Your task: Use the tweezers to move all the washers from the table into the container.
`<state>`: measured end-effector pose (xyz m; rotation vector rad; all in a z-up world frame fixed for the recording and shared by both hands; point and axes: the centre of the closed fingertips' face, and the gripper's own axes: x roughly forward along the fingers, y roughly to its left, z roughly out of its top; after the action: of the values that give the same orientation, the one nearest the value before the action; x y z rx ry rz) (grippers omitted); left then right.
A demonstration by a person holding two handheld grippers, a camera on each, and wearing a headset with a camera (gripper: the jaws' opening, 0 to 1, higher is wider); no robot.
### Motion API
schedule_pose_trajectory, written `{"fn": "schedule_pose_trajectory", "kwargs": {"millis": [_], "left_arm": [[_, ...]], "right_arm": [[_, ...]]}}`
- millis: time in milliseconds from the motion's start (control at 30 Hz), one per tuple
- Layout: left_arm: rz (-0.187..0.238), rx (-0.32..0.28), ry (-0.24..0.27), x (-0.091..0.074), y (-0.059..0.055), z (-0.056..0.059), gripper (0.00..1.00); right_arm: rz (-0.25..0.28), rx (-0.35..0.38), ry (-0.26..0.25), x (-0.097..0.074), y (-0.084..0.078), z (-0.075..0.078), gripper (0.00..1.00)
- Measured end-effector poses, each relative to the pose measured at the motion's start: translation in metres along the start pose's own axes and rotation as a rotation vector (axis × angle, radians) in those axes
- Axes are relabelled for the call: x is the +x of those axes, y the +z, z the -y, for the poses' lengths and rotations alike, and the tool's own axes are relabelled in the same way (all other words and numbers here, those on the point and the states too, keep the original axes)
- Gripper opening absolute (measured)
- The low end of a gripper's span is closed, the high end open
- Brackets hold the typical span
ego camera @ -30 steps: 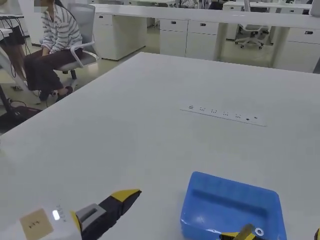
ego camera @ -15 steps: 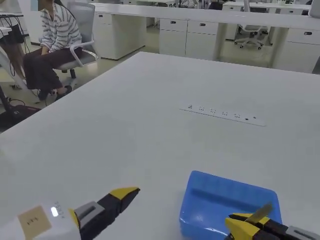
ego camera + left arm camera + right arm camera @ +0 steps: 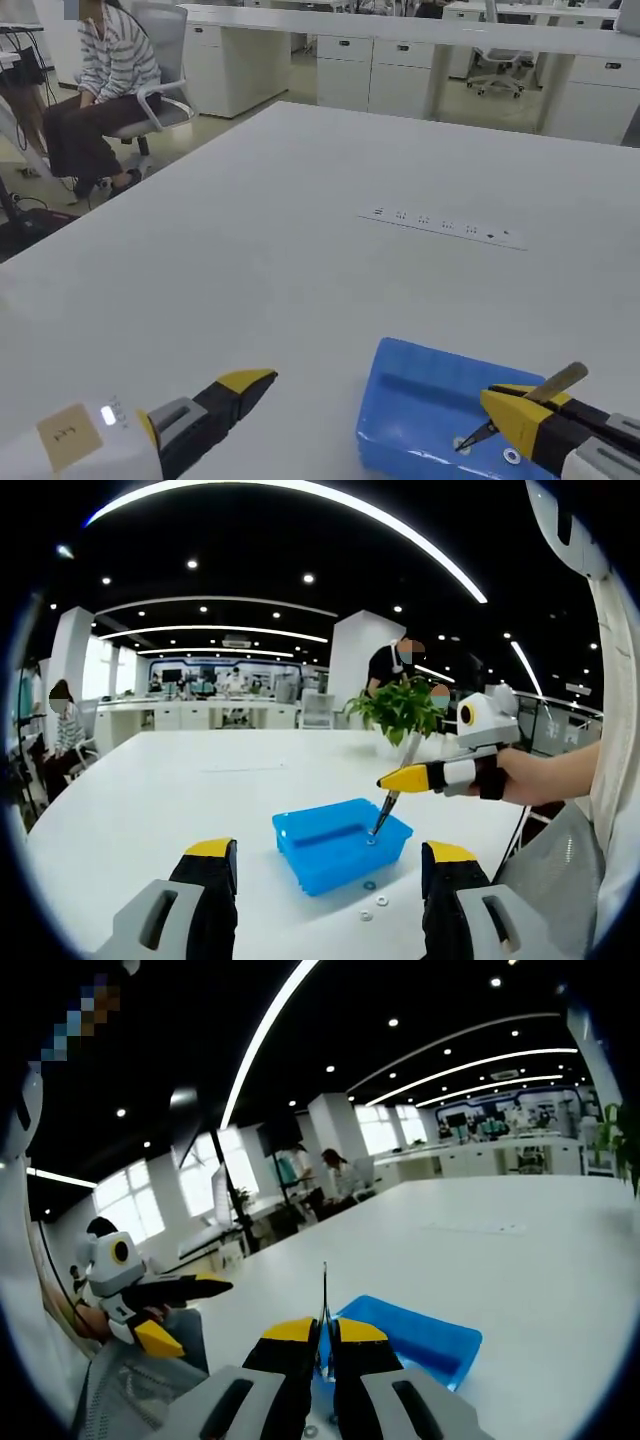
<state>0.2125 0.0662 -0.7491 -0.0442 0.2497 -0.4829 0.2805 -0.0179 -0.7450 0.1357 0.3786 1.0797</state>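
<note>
left hand-held gripper (image 3: 330, 850) jaws apart, right hand-held gripper (image 3: 326, 1332) clamped

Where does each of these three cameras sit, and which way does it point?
Head view: on the headset, facing down at the table, container, left gripper, right gripper.
Left gripper view: along its own open jaws toward the container; the person's hand shows, holding the right gripper.
Right gripper view: along its jaws, shut on the tweezers, toward the container.
Shared: the container in all; each gripper view catches the other gripper.
</note>
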Motion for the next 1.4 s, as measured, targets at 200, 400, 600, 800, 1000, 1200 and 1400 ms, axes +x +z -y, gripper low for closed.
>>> {"fn": "schedule_pose_trajectory", "kwargs": {"millis": [200, 400, 600, 800, 1000, 1200, 1400], "left_arm": [[0.001, -0.001, 0.001, 0.000, 0.001, 0.000, 0.76], [0.000, -0.001, 0.001, 0.000, 0.001, 0.000, 0.76], [-0.001, -0.003, 0.000, 0.001, 0.001, 0.000, 0.76], [-0.006, -0.003, -0.002, 0.001, 0.000, 0.000, 0.76], [-0.010, -0.001, -0.005, 0.001, -0.002, 0.000, 0.75], [-0.016, 0.001, -0.006, 0.001, -0.003, 0.000, 0.75], [-0.018, 0.000, -0.005, 0.001, -0.003, 0.000, 0.75]], "right_arm": [[-0.005, -0.001, -0.033, 0.001, 0.003, 0.015, 0.03], [-0.032, -0.024, -0.042, 0.003, 0.001, 0.026, 0.03], [-0.058, -0.016, -0.066, 0.006, -0.005, 0.040, 0.03], [-0.096, 0.005, -0.095, 0.009, -0.014, 0.053, 0.03], [-0.110, 0.002, -0.113, 0.010, -0.020, 0.059, 0.03], [-0.133, -0.001, -0.123, 0.016, -0.027, 0.067, 0.03], [-0.161, -0.011, -0.122, 0.022, -0.035, 0.071, 0.03]]}}
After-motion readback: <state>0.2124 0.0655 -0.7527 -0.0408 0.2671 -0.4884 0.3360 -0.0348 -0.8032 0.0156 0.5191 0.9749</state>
